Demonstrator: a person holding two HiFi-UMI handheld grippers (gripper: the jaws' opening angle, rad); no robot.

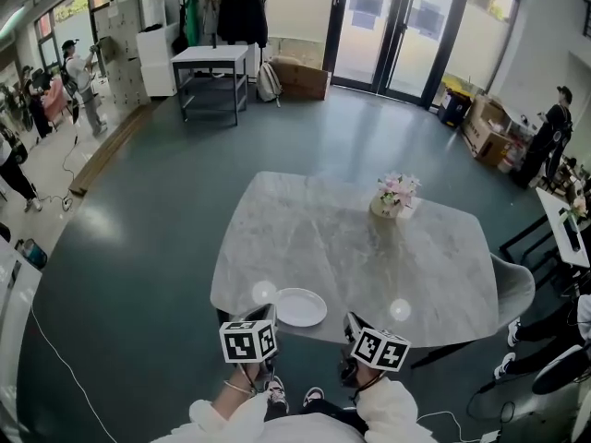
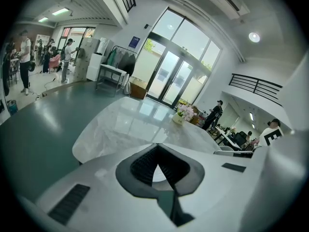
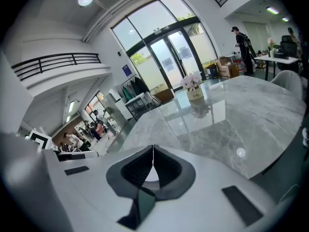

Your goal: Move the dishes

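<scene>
No wording can be read anywhere. The flower pot [image 3: 195,95], at 1 o'clock on the tabletop [image 3: 231,129], carries a small label too blurred to make out. A blue wall sign [image 2: 134,42] at 11 o'clock is too small.

Daylight floods through the tall glass doors [image 1: 397,26] at the far side and glares off the pale marble surface [image 1: 305,238]. My left tool [image 2: 157,150] looks soft up close, and its view's edges bend into black.
</scene>
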